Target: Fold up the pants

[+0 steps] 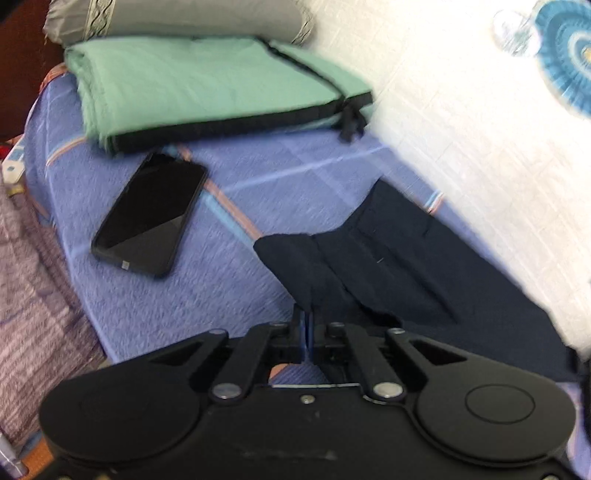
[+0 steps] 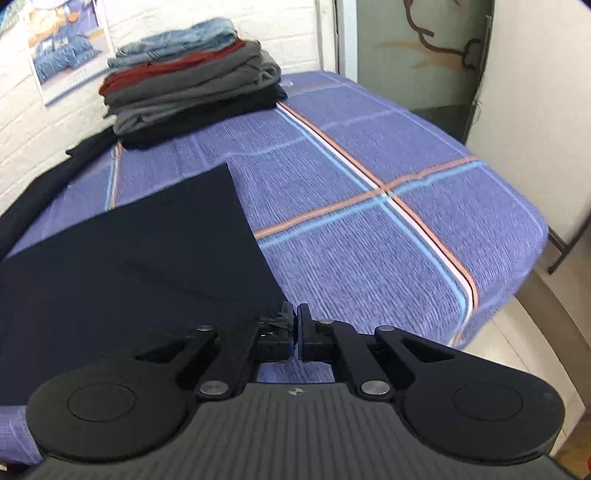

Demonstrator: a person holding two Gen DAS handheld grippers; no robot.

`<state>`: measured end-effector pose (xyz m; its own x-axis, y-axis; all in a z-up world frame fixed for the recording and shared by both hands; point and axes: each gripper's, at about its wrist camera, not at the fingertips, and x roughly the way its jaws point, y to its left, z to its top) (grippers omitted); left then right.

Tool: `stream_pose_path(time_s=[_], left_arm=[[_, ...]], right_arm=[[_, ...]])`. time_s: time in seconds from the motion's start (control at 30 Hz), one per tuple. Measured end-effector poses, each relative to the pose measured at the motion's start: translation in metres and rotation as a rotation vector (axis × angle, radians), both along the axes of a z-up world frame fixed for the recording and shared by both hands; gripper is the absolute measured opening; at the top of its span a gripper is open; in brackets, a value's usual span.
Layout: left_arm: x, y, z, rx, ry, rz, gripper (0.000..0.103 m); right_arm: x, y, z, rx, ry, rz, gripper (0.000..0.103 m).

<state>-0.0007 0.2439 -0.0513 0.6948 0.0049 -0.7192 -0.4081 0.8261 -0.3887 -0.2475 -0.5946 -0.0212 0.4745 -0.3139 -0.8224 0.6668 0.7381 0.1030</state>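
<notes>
Dark navy pants (image 1: 399, 269) lie on the blue plaid bed sheet (image 1: 207, 295). My left gripper (image 1: 307, 317) is shut on a bunched edge of the pants, which stretch away to the right toward the white wall. In the right wrist view the pants (image 2: 129, 266) spread flat to the left. My right gripper (image 2: 294, 314) is shut on their near right corner, just above the sheet (image 2: 369, 229).
A black phone (image 1: 147, 214) lies left of the pants. A folded green blanket (image 1: 207, 88) and a grey pillow (image 1: 177, 18) lie beyond it. A stack of folded clothes (image 2: 192, 85) sits at the far end. The bed's edge (image 2: 517, 266) drops off to the right.
</notes>
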Motion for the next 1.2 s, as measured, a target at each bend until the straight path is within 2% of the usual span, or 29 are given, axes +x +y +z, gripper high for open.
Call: stream_pose_path(time_s=[0.07,0.1,0.17,0.23,0.37,0.43,0.5,0.63,0.73,0.87,0.97,1.1,1.2], left_arm=[[0.011,-0.005,-0.026,0.018,0.086,-0.020,0.004],[0.011,-0.006,-0.032,0.022,0.078,-0.011,0.006],[0.008,-0.008,-0.029,0.040,0.054,-0.015,0.012],[0.004,-0.004,-0.018,0.055,0.053,0.012,0.043],[-0.010,0.000,0.021,0.074,-0.052,0.032,0.053],[-0.008,-0.003,0.042,0.117,-0.105,0.017,0.068],[0.002,-0.010,0.057,0.167,-0.133,-0.013,0.068],[0.040,-0.020,0.074,0.214,-0.155,-0.080,0.069],[0.078,-0.033,0.075,0.275,-0.144,-0.142,0.069],[0.131,-0.049,0.068,0.281,-0.100,-0.191,0.069],[0.166,-0.062,0.058,0.320,-0.075,-0.222,0.069],[0.212,-0.072,0.037,0.297,-0.017,-0.231,0.069],[0.233,-0.074,0.020,0.297,0.019,-0.237,0.069]], right_arm=[[0.005,-0.002,-0.014,0.007,0.031,0.000,0.001],[0.006,0.000,-0.013,-0.025,0.019,0.003,0.006],[0.010,0.002,-0.006,-0.074,0.021,-0.004,0.046],[0.013,0.004,0.003,-0.112,-0.004,-0.004,0.060],[0.033,0.013,0.023,-0.147,-0.106,0.056,0.060],[0.054,0.023,0.027,-0.139,-0.149,0.124,0.061],[0.079,0.032,0.027,-0.125,-0.171,0.196,0.062],[0.134,0.048,0.025,-0.109,-0.210,0.324,0.062],[0.172,0.062,0.028,-0.100,-0.241,0.400,0.062],[0.227,0.074,0.036,-0.105,-0.288,0.492,0.062],[0.268,0.080,0.041,-0.107,-0.323,0.536,0.062],[0.320,0.089,0.041,-0.162,-0.332,0.600,0.066],[0.358,0.096,0.031,-0.175,-0.313,0.632,0.079]])
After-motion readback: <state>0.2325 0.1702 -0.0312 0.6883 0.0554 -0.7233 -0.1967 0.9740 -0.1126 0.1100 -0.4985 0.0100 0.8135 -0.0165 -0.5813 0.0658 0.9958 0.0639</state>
